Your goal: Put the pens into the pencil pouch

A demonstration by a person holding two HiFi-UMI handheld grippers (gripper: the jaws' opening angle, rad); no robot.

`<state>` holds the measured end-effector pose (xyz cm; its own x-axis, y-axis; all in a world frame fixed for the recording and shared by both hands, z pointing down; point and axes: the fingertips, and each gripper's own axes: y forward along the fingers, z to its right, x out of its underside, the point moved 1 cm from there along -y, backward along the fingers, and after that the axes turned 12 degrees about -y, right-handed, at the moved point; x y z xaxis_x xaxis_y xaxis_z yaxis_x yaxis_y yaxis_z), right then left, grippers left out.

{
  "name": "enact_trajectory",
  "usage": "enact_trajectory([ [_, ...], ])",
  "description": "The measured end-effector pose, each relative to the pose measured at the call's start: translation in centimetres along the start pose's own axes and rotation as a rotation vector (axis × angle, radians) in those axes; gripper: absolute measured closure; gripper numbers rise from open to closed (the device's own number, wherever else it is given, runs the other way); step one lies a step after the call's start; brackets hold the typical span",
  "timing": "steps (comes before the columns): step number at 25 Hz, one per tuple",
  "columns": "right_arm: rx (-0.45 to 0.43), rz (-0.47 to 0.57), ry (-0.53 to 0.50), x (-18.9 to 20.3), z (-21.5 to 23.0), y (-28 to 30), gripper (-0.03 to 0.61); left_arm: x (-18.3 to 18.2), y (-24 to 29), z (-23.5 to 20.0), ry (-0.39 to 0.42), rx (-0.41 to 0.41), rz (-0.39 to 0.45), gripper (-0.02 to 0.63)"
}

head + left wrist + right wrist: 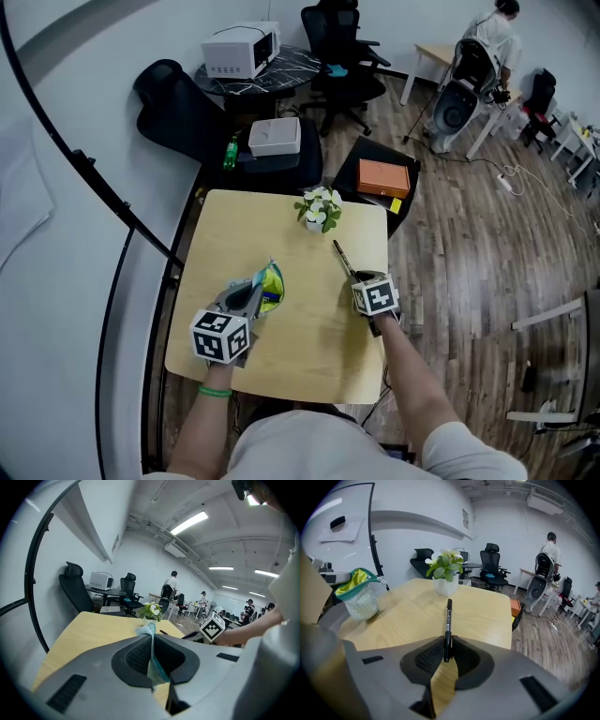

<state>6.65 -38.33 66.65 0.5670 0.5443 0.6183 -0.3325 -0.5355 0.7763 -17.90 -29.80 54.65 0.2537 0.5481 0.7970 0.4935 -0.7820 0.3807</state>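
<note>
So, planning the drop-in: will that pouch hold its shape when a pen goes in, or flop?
Probably floppy: the pouch is thin mesh, its edge pinched flat in the left gripper. Likely light: that pinch holds it upright, mouth open.

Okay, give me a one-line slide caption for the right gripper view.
Right gripper shut on the near end of a black pen pointing toward a potted plant, pencil pouch open at left.
</note>
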Motion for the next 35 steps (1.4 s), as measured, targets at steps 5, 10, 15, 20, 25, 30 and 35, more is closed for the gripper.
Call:
enact_trajectory([
  [5, 0.003, 0.104, -0.038, -2.1, -0.7, -3.2, 0.519, 0.2, 0.2, 0.2, 0.001, -0.001, -0.007, 0.592],
  [10, -0.023, 0.198, -0.135, -4.0, -3.2, -7.5, 0.517, 0.8, 0.5, 0.6, 0.008, 0.009, -0.019, 0.592],
  [15, -0.087, 0.248, -0.223, -4.6, -6.5, -10.8, 0.518, 1.5, 0.6, 1.1, 0.012, 0.02, -0.03, 0.592],
  [20, -0.186, 0.232, -0.331, -4.0, -10.4, -12.5, 0.517, 2.1, 0.8, 1.6, 0.016, 0.029, -0.043, 0.592],
  [25, -0.255, 0.16, -0.469, -2.6, -13.4, -12.7, 0.517, 2.8, 1.2, 2.4, 0.024, 0.041, -0.059, 0.592],
  [30, -0.289, 0.058, -0.534, -1.5, -14.9, -11.0, 0.517, 4.1, 1.4, 3.2, 0.045, 0.055, -0.086, 0.592],
  [35, -0.336, -0.026, -0.576, -1.4, -16.7, -9.0, 0.517, 5.1, 1.0, 3.9, 0.06, 0.075, -0.116, 0.592],
])
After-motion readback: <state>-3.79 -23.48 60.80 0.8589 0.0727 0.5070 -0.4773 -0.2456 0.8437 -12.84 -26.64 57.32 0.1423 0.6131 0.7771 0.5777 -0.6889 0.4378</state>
